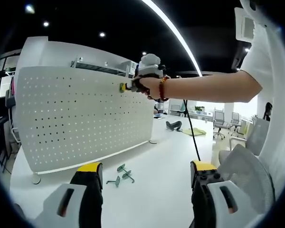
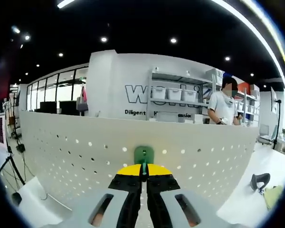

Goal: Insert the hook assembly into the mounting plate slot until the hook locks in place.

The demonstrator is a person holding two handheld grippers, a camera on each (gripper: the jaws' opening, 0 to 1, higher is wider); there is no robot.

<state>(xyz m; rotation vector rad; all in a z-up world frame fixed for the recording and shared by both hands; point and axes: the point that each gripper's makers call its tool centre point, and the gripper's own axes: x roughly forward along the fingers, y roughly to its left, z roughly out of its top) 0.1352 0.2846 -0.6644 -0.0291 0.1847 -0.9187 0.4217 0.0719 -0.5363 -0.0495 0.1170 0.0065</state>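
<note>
Hook [image 2: 144,155], green, is gripped between the closed yellow-tipped jaws of the right tool [image 2: 143,176] and is held against the face of the white pegboard [image 2: 85,147], among its holes, at about 6 o'clock in the right gripper view. In the left gripper view the same right tool [image 1: 133,87] is seen at about 12 o'clock, held by a hand [image 1: 152,88] with a beaded bracelet, its tip pressed to the upper right part of the pegboard [image 1: 80,114]; a small yellow-green spot shows at the contact. The pegboard stands upright on the white counter [image 1: 156,185]. Three more green hooks [image 1: 121,175] lie on the counter just in front of the board's base, between the left tool's jaws in that view. The left tool [image 1: 145,173] is held open, jaws well apart, nothing between them, above the counter. A mesh chair [image 1: 247,175] is seen at 4 o'clock. Beyond the board, shelves with bins [image 2: 173,92] and a standing person [image 2: 224,108] are seen.
</note>
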